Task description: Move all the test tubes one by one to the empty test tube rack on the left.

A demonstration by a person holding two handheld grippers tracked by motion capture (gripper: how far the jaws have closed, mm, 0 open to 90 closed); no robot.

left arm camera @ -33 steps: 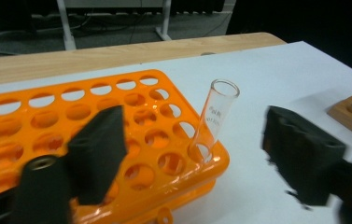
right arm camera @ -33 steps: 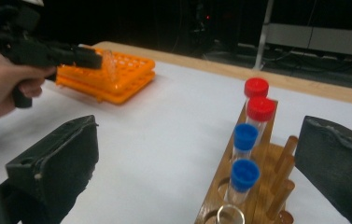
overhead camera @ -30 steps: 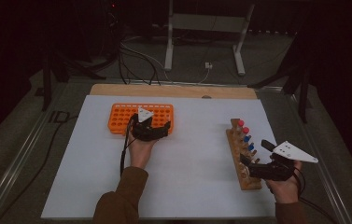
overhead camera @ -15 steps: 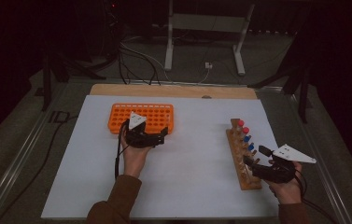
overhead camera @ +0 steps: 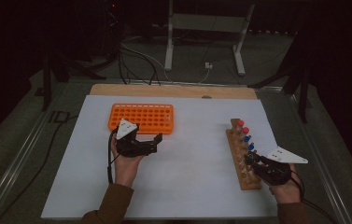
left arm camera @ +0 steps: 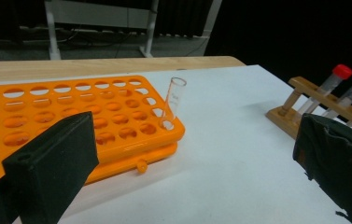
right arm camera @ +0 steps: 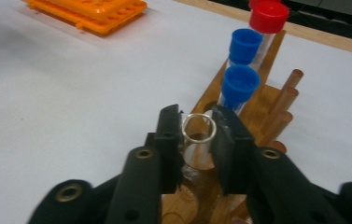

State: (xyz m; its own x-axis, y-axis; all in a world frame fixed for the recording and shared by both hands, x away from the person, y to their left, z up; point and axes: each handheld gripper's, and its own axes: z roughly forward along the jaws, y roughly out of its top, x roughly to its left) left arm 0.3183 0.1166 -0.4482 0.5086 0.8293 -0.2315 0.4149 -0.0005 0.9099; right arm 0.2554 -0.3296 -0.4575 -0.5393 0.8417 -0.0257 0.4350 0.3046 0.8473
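1. We are working on a white sheet (overhead camera: 187, 177) that covers most of the table, with a strip of pale wooden board (overhead camera: 173, 91) showing along its far edge. Beyond the table the room is dark; a grey metal stand (overhead camera: 204, 35) and loose cables (overhead camera: 136, 58) sit on the floor.

2. The orange rack (overhead camera: 142, 117) lies flat on the far left part of the sheet. It is a plastic tray with rows of round holes. In the left gripper view one clear uncapped tube (left arm camera: 173, 103) leans in a hole at its near right corner; the other holes we can see are empty.

3. The wooden rack (overhead camera: 242, 154) stands on the right side of the sheet, a long brown block with dowel pegs. It holds capped tubes in a row: red caps (right arm camera: 268, 16) at the far end, then blue caps (right arm camera: 241, 80) nearer us.

4. Our left gripper (overhead camera: 151, 142) is just in front of the orange rack, above the sheet. Its black padded jaws stand wide apart with nothing between them.

5. Our right gripper (right arm camera: 197, 135) is at the near part of the wooden rack. Its jaws have just been closing, and the pads now press on both sides of a clear glass tube (right arm camera: 200, 128) with an open round rim. That tube stands upright in the wooden rack, just before the nearest blue-capped one.
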